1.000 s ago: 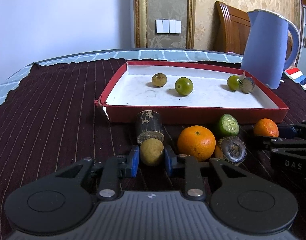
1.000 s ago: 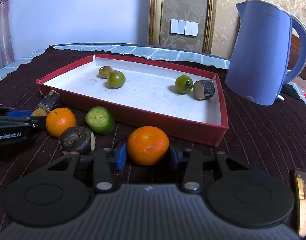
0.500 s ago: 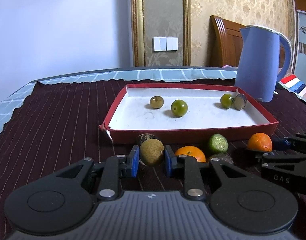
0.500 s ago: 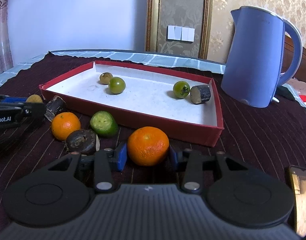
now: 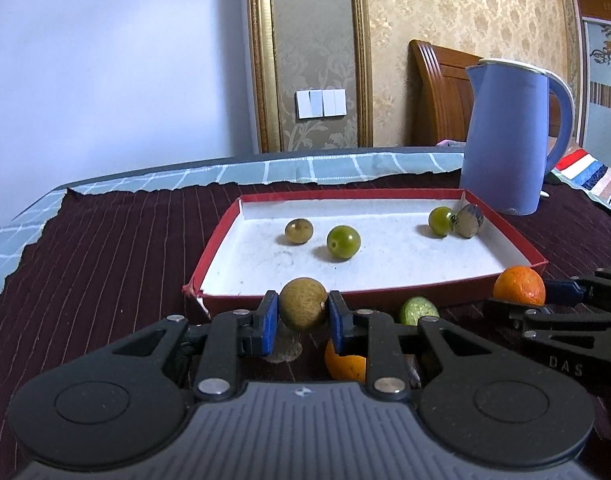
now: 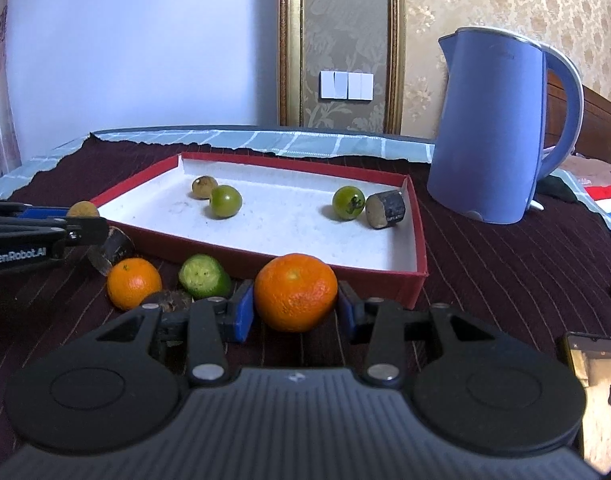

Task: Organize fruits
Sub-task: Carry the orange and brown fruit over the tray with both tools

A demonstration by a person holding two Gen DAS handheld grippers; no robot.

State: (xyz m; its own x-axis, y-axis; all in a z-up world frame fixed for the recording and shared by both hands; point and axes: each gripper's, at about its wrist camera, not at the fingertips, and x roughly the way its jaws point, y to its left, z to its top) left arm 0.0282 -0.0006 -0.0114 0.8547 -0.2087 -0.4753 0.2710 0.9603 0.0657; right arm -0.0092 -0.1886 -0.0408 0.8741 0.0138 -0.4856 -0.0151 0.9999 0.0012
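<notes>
My left gripper (image 5: 301, 312) is shut on a small brown round fruit (image 5: 303, 309), lifted just in front of the red tray's near rim (image 5: 345, 294). My right gripper (image 6: 295, 308) is shut on an orange (image 6: 295, 292), raised near the tray's front right corner (image 6: 419, 276). The tray holds two green fruits (image 6: 225, 201) (image 6: 348, 202), a brown fruit (image 6: 203, 187) and a dark cut piece (image 6: 385, 210). On the cloth lie another orange (image 6: 133, 283), a cut green piece (image 6: 203, 276), a dark cylinder piece (image 6: 113, 246) and a dark rough fruit (image 6: 169, 302).
A blue kettle (image 6: 501, 128) stands right of the tray at the back. A phone (image 6: 593, 364) lies at the right on the dark striped cloth. A wooden chair (image 5: 437, 92) stands behind the table.
Both grippers have risen off the cloth with their fruits held, and moved toward the tray's front rim.
</notes>
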